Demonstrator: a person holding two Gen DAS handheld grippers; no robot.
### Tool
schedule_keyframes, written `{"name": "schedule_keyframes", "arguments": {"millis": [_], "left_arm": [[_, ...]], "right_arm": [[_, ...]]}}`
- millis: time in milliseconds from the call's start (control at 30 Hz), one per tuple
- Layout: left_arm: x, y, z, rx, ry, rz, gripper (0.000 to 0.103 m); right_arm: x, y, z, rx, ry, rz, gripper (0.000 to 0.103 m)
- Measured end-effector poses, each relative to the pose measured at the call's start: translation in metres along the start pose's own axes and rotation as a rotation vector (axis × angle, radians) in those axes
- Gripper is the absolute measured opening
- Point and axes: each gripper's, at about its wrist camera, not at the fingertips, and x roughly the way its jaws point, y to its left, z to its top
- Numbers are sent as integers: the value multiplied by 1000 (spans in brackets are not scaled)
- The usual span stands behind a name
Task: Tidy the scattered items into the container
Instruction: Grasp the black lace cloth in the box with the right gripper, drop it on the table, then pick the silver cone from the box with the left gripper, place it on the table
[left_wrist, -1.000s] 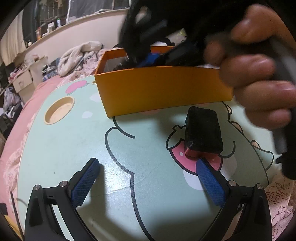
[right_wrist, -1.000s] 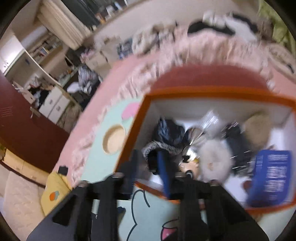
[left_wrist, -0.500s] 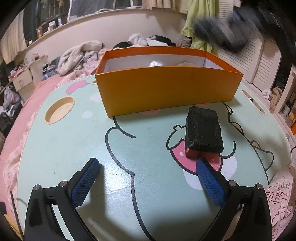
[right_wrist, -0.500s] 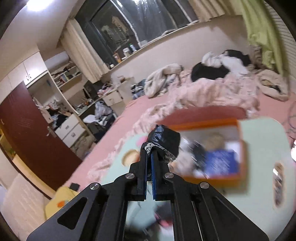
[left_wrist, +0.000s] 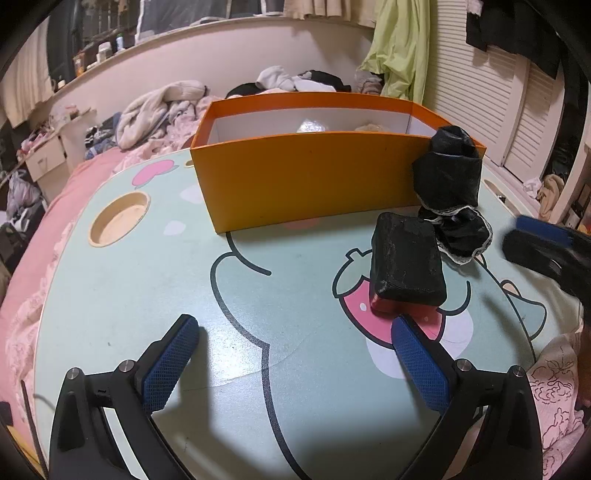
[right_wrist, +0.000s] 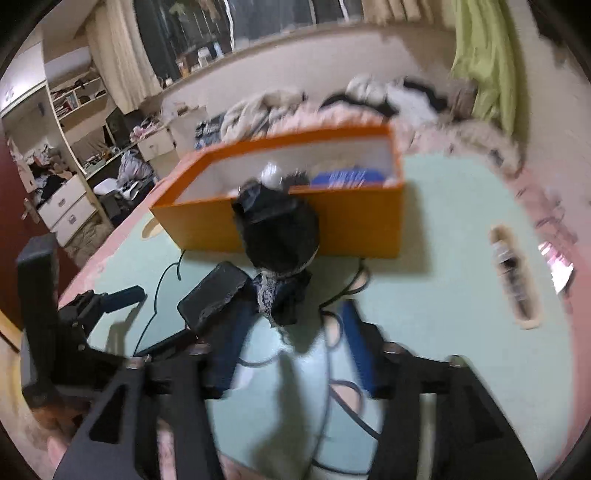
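Observation:
An orange box (left_wrist: 314, 181) stands on the mint cartoon table (left_wrist: 147, 302), with several items inside (right_wrist: 343, 177). A black block on a red base (left_wrist: 406, 262) rests in front of it, just beyond the right finger of my left gripper (left_wrist: 295, 354), which is open and holds nothing. A black cloth bundle with lace trim (left_wrist: 448, 184) is at the box's near right corner, beside the block. The jaws of my right gripper (right_wrist: 295, 332) are opening. The bundle (right_wrist: 277, 236) is just ahead of its fingertips and no pad presses it. I cannot tell whether the bundle rests on the table.
A round cup hole (left_wrist: 120, 218) is sunk into the table at the left, and a slot (right_wrist: 511, 273) at the right. A pink bed with piled clothes (left_wrist: 162, 107) surrounds the table. My right gripper (left_wrist: 546, 243) shows blurred at the right edge of the left wrist view.
The right gripper, shut over the box a second ago, pulled back holding the black bundle, came down in front of the box and opened off it. The left gripper has not moved.

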Motion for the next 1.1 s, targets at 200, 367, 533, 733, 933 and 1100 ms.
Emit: {"name": "schedule_keyframes", "arguments": {"millis": [200, 367, 533, 733, 933, 1100], "left_arm": [[1, 1, -1, 4, -1, 6, 103], [-2, 10, -4, -31, -8, 13, 102], [-32, 19, 8, -73, -96, -44, 63], [-36, 23, 99, -85, -52, -173, 46], [53, 19, 169, -120, 185, -133, 39], [109, 9, 173, -96, 341, -79, 39]], "right_arm": [[23, 8, -24, -64, 53, -204, 83], [35, 10, -29, -77, 37, -200, 85], [38, 7, -37, -80, 35, -188, 91], [25, 10, -35, -78, 28, -188, 91], [17, 13, -28, -80, 25, -186, 92], [16, 14, -27, -80, 25, -180, 93]]}}
